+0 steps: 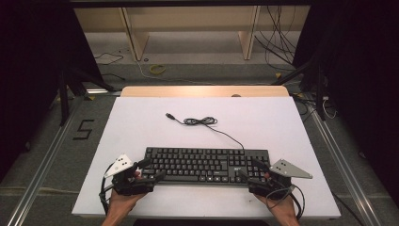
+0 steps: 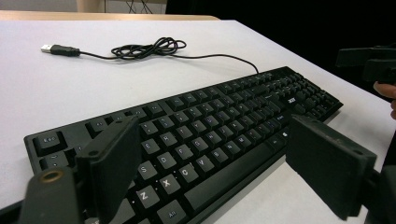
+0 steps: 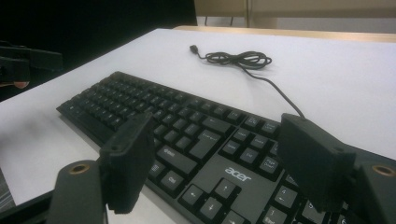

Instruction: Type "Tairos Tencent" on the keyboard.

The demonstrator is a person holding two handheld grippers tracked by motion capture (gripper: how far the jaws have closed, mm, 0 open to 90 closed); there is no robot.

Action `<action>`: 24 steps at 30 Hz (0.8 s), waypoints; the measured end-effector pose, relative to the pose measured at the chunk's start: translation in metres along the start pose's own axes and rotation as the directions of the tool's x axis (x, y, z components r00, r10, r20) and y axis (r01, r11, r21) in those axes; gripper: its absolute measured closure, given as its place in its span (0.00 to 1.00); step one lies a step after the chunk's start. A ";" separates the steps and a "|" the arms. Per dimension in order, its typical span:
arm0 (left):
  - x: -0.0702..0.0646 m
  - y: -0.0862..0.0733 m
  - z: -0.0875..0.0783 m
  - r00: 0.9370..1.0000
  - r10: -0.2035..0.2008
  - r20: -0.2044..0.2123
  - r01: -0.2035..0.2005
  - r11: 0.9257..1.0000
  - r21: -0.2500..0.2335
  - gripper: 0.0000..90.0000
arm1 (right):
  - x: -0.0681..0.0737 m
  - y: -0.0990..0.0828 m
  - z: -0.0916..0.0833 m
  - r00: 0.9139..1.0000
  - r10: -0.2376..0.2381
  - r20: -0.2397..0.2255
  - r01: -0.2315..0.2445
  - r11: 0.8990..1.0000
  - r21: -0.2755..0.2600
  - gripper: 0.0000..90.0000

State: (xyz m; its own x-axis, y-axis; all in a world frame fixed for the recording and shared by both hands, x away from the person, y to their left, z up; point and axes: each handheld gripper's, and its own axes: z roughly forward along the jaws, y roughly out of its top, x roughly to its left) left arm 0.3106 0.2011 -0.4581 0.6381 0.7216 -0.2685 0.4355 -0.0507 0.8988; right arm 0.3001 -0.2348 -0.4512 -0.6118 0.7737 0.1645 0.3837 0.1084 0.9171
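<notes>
both jaws gape wide, holding nothing: left gripper at the near-left corner of the keyboard, right gripper at its near-right. lifted unevenly, it could tip, dragging the coiled cable farther off.

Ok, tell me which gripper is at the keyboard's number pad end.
The right gripper, jaws open over the keyboard's number pad end; the left gripper is at the Esc end.
</notes>
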 end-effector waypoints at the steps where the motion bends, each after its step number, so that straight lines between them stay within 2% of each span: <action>1: 0.000 0.000 0.000 1.000 0.000 0.000 0.000 1.000 0.000 0.20 | 0.000 0.000 0.000 1.000 0.001 0.000 -0.001 1.000 -0.001 0.32; 8: 0.001 0.001 -0.002 1.000 -0.008 -0.005 0.008 1.000 -0.002 0.20 | 0.001 0.002 0.001 1.000 0.006 -0.005 -0.006 1.000 -0.001 0.32; 17: 0.004 0.001 -0.002 0.999 -0.024 -0.024 0.024 1.000 0.018 0.20 | 0.008 0.012 0.017 0.999 0.011 -0.040 -0.010 1.000 0.019 0.32; 21: 0.007 0.002 -0.004 0.998 -0.040 -0.043 0.041 0.999 0.020 0.22 | 0.014 0.020 0.032 0.998 -0.005 -0.065 0.008 0.999 0.044 0.32; 24: 0.009 0.002 -0.004 0.997 -0.054 -0.061 0.057 0.997 0.042 0.22 | 0.019 0.025 0.044 0.996 -0.017 -0.085 0.023 0.998 0.061 0.33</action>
State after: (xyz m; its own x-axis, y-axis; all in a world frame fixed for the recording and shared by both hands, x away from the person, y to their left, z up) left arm 0.3148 0.2107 -0.4576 0.5738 0.7640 -0.2950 0.4974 -0.0389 0.8666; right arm 0.3286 -0.1903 -0.4406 -0.6750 0.7159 0.1788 0.4111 0.1637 0.8968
